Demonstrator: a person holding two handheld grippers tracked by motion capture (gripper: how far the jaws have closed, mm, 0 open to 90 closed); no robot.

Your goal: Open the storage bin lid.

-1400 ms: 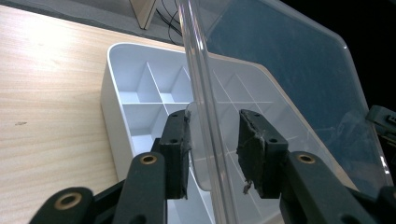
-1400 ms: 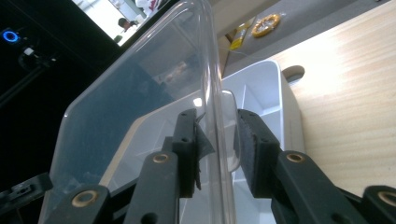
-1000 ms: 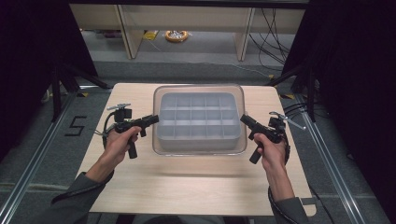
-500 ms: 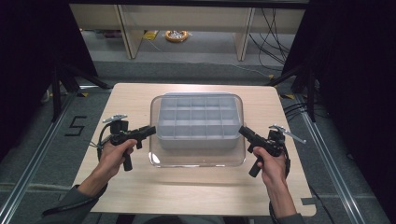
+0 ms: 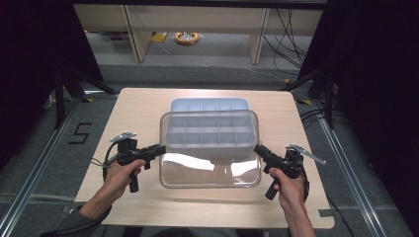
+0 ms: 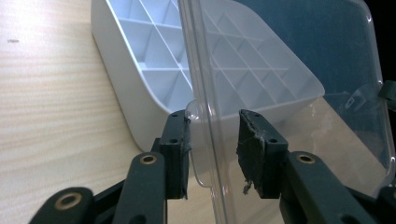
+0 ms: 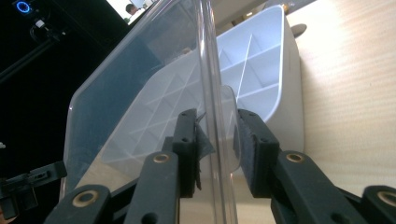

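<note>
Each gripper pinches a side tab of the clear lid [image 5: 211,148], left gripper [image 5: 157,149] and right gripper [image 5: 259,150] opposite, so it stays level; it hangs just nearer than the white divided box [image 5: 209,105] on the table [image 5: 148,106]

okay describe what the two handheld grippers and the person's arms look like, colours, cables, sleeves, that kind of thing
Both the left gripper and the right gripper are black, pistol-shaped tools, each with a grey three-cornered plate on top and a black cable trailing from it. Close up, the fingers are flat black blocks with worn, frayed pads, hinged on black links with brass-coloured pins. The left forearm wears a dark sleeve; the right forearm is bare.
</note>
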